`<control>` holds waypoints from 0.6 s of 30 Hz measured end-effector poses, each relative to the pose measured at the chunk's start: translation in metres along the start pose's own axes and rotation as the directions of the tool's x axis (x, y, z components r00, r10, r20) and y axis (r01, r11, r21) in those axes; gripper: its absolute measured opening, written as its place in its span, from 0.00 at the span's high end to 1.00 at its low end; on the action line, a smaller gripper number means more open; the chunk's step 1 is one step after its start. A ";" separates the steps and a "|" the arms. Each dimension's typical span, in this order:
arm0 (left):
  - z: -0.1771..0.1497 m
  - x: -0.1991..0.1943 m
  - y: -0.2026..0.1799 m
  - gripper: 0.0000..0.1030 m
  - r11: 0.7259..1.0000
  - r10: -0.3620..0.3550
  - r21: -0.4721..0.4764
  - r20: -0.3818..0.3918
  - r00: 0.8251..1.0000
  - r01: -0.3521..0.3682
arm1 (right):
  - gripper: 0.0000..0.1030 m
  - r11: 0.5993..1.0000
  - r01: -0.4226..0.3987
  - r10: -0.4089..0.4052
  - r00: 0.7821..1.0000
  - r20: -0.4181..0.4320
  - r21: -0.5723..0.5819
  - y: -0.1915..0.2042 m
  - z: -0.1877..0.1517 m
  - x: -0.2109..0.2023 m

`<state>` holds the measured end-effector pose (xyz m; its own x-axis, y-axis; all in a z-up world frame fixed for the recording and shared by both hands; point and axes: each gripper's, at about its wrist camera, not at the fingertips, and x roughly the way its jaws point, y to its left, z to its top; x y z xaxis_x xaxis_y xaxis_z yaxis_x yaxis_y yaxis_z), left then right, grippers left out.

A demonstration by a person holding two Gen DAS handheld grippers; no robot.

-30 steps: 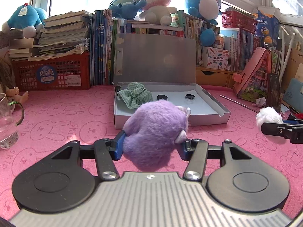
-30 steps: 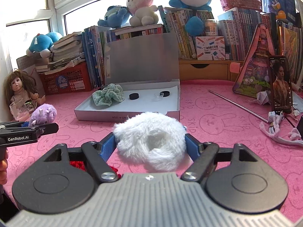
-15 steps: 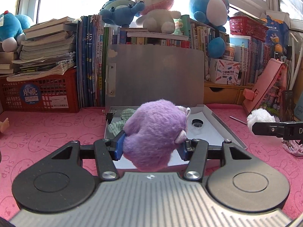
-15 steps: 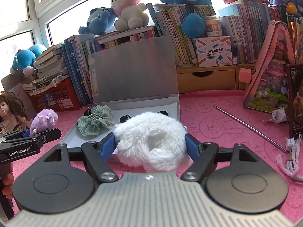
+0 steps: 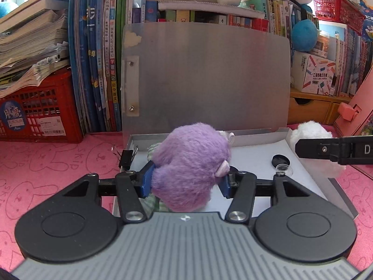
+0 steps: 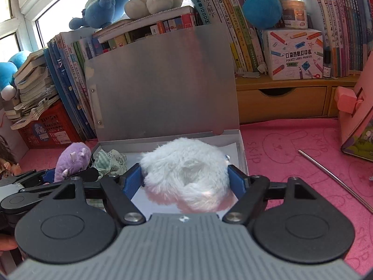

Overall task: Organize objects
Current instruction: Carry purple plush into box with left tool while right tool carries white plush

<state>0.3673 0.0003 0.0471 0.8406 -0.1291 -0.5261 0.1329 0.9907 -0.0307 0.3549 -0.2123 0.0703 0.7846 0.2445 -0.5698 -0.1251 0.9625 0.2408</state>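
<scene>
My left gripper (image 5: 185,180) is shut on a purple fluffy plush (image 5: 188,165), held over the left part of a shallow grey box (image 5: 256,135) whose lid stands upright behind it. My right gripper (image 6: 185,178) is shut on a white fluffy plush (image 6: 186,175), held over the box's (image 6: 242,149) right part. In the box lie a green checked scrunchie (image 6: 110,161), mostly hidden in the left wrist view, a black round cap (image 5: 281,159) and a small clear cap (image 5: 283,169). Each wrist view shows the other gripper with its plush: white plush (image 5: 312,137), purple plush (image 6: 74,159).
A pink mat (image 6: 291,154) covers the table. Books, stuffed toys and a red crate (image 5: 35,112) line the back. A black binder clip (image 5: 127,157) sits at the box's left wall. A metal rod (image 6: 335,178) and a pink case (image 6: 356,121) lie to the right.
Both grippers have moved forward with their plushes, from the mat in front of the box to over its inside. The box and its lid now fill much more of both views.
</scene>
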 end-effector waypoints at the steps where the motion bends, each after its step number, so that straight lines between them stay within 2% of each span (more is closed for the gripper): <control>1: 0.000 0.007 -0.001 0.42 1.000 -0.001 0.007 -0.008 1.000 0.001 | 0.25 1.000 -0.007 0.007 1.000 -0.003 0.005 0.000 0.001 0.007; 10: -0.005 0.050 -0.008 0.42 0.995 0.024 0.096 -0.065 0.998 -0.017 | 0.25 1.000 -0.017 0.017 0.999 -0.046 0.008 -0.003 0.003 0.062; 18: -0.005 0.054 -0.009 0.42 0.994 0.029 0.107 -0.077 0.997 -0.020 | 0.25 1.000 -0.001 0.000 0.998 -0.056 -0.008 -0.001 -0.001 0.070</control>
<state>0.4091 -0.0159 0.0144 0.8011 -0.0968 -0.5906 0.1711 0.9827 0.0711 0.4098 -0.1960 0.0292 0.7492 0.2509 -0.6130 -0.1305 0.9633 0.2347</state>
